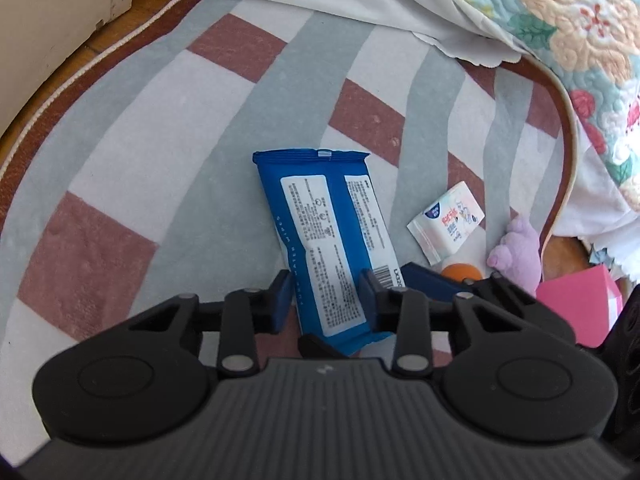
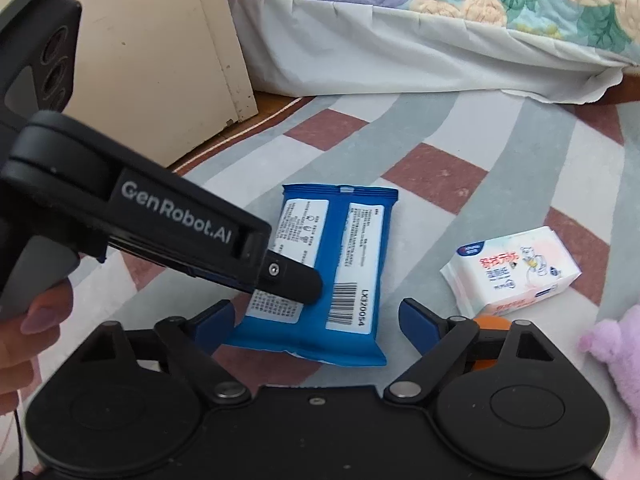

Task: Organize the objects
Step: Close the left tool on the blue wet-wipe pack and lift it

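Blue plastic film is what my left gripper [image 1: 326, 300] is holding: a wipes pack [image 1: 324, 240] that lies label-side up on the striped rug [image 1: 120, 168], beside the bed. My left jaws are narrow and their blue pads [image 1: 282, 300] sit against the two long edges at the near end of the pack, so I judge they are clamped on it. My right gripper [image 2: 316, 320] is wide, with the pads on each side of the same near end but not touching it; it holds nothing.

I expect the pack is soft and a little heavy for its size, because it is probably full of wet sheets. The film looks smooth, so it may slide between the pads, and a pack held at one end will likely bend downward. A hold nearer to the middle would be more safe, I think, and the squeeze should not be too hard on the seal.

To the right, well apart from the blue pack, lies a white tissue packet [image 2: 516, 272]. Near it are an orange ball [image 1: 462, 271], half hidden behind my fingers, and a purple plush toy [image 2: 616, 352]. A pink box [image 1: 576, 304] stands at the right edge. The white bed skirt [image 2: 400, 48] and a pale cabinet [image 2: 160, 52] close the far side. Nothing lies on top of the pack, only my two grippers crowd each other at its near end
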A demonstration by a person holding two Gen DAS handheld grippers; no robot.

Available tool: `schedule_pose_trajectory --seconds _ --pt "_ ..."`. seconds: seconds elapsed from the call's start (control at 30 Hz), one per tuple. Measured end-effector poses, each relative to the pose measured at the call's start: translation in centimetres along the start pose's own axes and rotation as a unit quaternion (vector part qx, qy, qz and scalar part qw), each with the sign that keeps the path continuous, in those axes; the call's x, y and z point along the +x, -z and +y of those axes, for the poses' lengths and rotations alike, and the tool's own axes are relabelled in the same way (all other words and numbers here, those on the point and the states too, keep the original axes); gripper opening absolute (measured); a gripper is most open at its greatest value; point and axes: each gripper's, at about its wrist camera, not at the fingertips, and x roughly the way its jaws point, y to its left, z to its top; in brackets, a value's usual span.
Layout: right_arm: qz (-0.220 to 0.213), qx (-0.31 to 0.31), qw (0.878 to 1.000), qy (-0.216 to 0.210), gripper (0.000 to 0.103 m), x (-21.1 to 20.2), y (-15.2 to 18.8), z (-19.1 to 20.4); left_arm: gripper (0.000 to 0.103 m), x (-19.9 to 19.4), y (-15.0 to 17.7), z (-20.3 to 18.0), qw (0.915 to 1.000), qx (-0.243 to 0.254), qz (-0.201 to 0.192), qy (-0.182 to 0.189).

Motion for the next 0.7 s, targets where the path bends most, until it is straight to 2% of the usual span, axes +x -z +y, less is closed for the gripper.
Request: schedule_pose_trajectory --seconds 0.03,0.23,0.4,0.5,0.7 --pt "-0.001 0.002 1.000 -0.002 0.084 0.1 0.0 0.0 0.030 0.0 0.0 0.1 1.0000 -0.002 0.001 0.002" --pt "0.004 -0.010 1.000 0.010 0.079 0.8 -0.3 0.6 0.027 0.0 -0.1 0.4 1.0000 -0.006 0.004 0.006" --pt "0.006 -0.014 1.000 0.022 0.077 1.1 -0.5 0.8 0.027 0.1 0.0 0.0 1.0000 -0.002 0.000 -0.003" --pt "0.000 -0.027 0.999 0.028 0.072 0.9 -0.2 1.2 0.026 0.0 0.3 -0.2 1.0000 -0.004 -0.002 -0.007" --pt "-0.003 -0.041 0.999 0.034 0.068 0.2 0.4 1.6 0.026 -0.2 0.9 -1.4 0.9996 0.017 0.004 -0.022"
